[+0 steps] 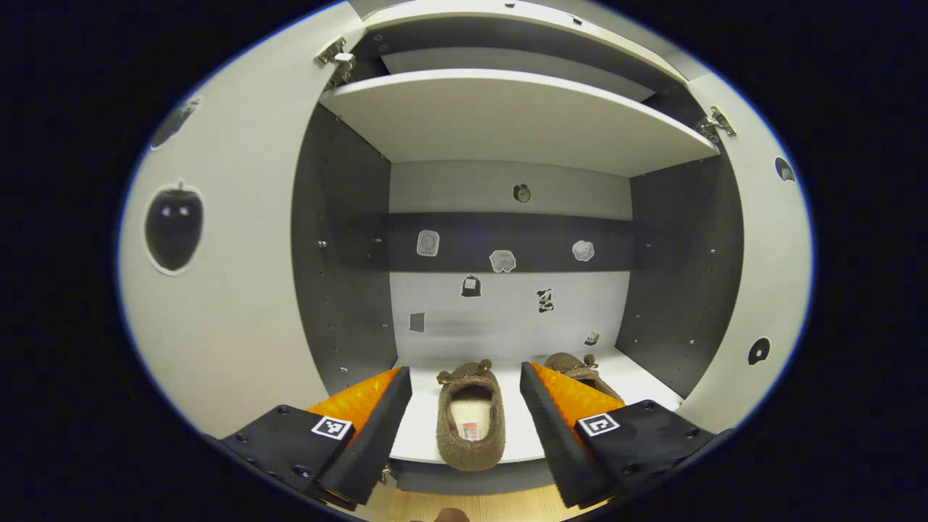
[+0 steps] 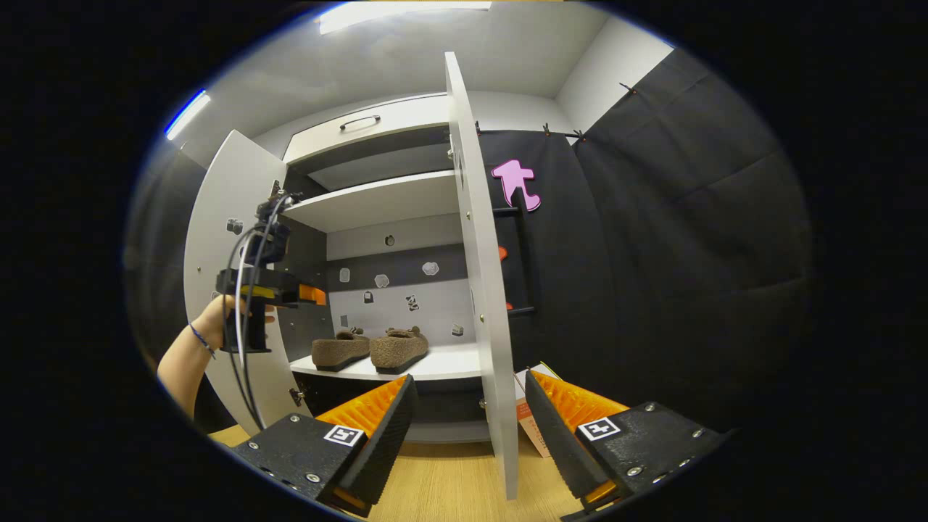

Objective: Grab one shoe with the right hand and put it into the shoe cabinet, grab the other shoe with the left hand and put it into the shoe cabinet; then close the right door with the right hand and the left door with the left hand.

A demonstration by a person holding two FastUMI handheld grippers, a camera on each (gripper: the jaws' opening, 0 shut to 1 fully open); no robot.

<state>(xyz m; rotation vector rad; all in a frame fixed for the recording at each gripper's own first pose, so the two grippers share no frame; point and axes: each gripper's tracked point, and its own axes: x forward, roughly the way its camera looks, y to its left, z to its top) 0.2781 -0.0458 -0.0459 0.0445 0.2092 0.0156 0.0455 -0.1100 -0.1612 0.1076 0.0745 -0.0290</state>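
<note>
Both shoes (image 2: 370, 349) sat on the cabinet shelf (image 1: 507, 442); both tools (image 1: 464, 428) (image 2: 470, 435) spread empty; right door (image 2: 482, 290) and left door (image 1: 232, 290) unclosed.

Floor: pale wood boards (image 2: 442, 486), at 6 o'clock in the right gripper view.
Wall: black cloth (image 2: 652, 275) hangs at 3 o'clock; white wall (image 2: 602, 65) above it at 1 o'clock.
Ceiling: grey-white (image 2: 406, 51), with a bright light strip (image 2: 395, 13) at 12 o'clock and another (image 2: 187, 112) at 10 o'clock.
</note>
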